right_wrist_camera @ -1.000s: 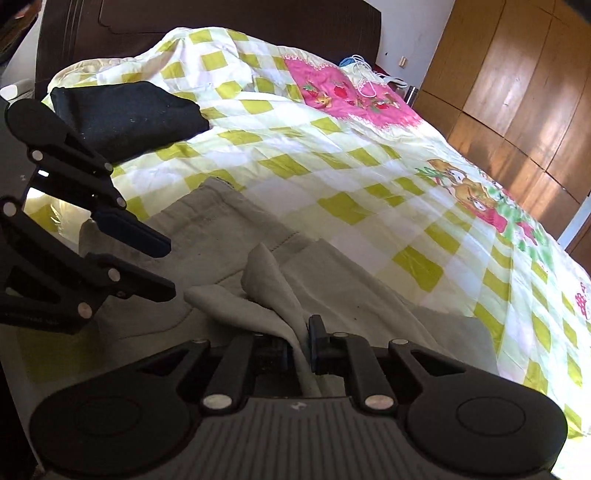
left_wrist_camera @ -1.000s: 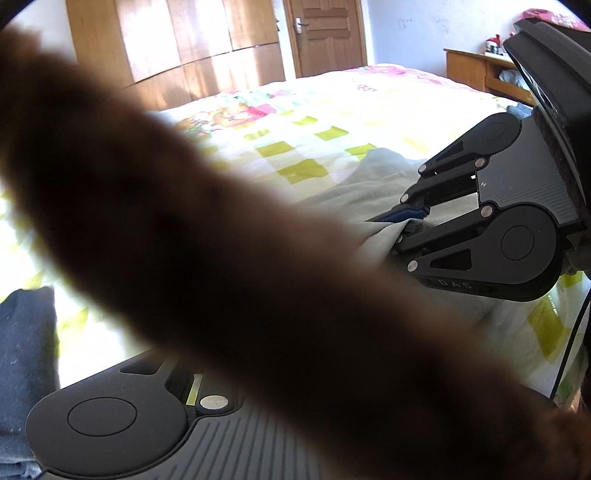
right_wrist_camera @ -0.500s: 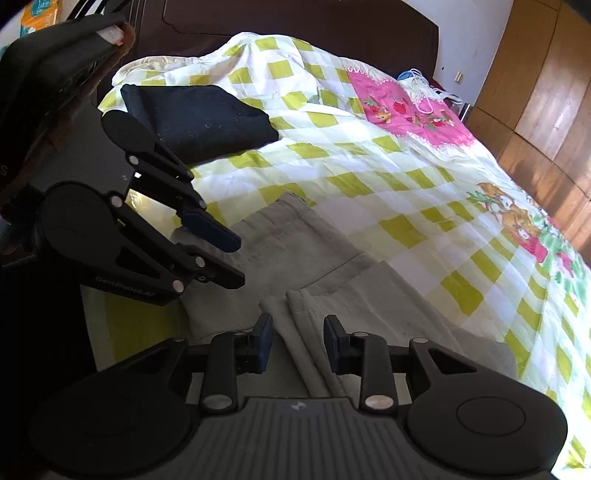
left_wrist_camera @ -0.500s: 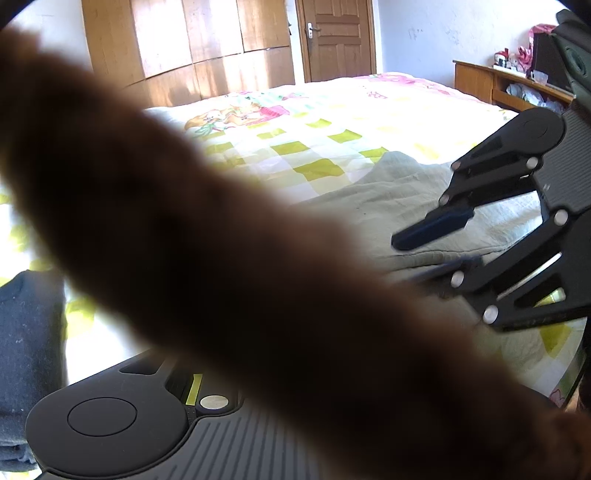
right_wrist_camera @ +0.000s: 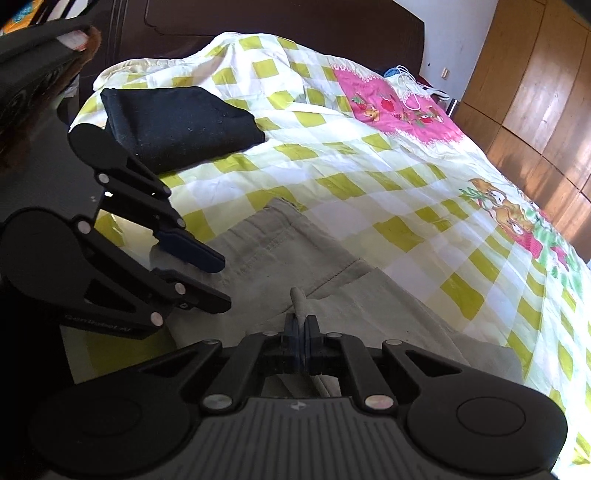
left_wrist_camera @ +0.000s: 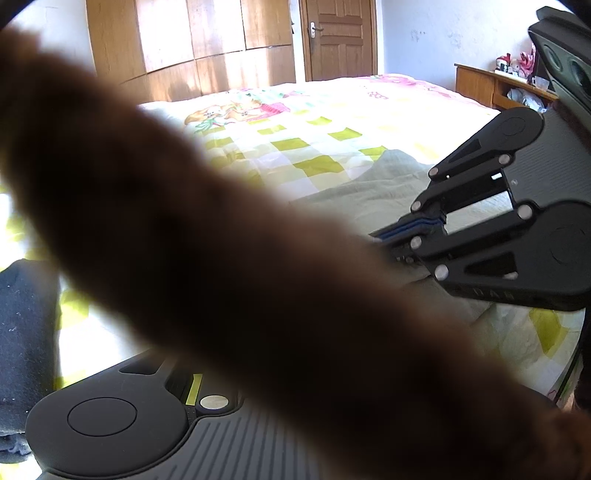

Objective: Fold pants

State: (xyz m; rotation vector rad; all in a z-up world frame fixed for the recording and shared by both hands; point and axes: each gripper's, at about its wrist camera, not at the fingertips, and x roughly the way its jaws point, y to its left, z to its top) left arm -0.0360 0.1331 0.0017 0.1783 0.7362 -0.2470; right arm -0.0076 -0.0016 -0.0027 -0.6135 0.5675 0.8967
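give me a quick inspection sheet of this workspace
surface: bed with green-and-white checked quilt, cartoon prints on it.
job's things: light grey-beige cloth pants lying flat on the quilt, a raised fold of them pinched.
clutter: folded dark navy garment near the headboard.
grippers: right claw shut on the pants fold; left claw part open, nothing seen between its fingers.
cables: white cord by the pink print.
surroundings: wooden wardrobe, wooden door, dark headboard; a blurred brown shape blocks much of the left view.
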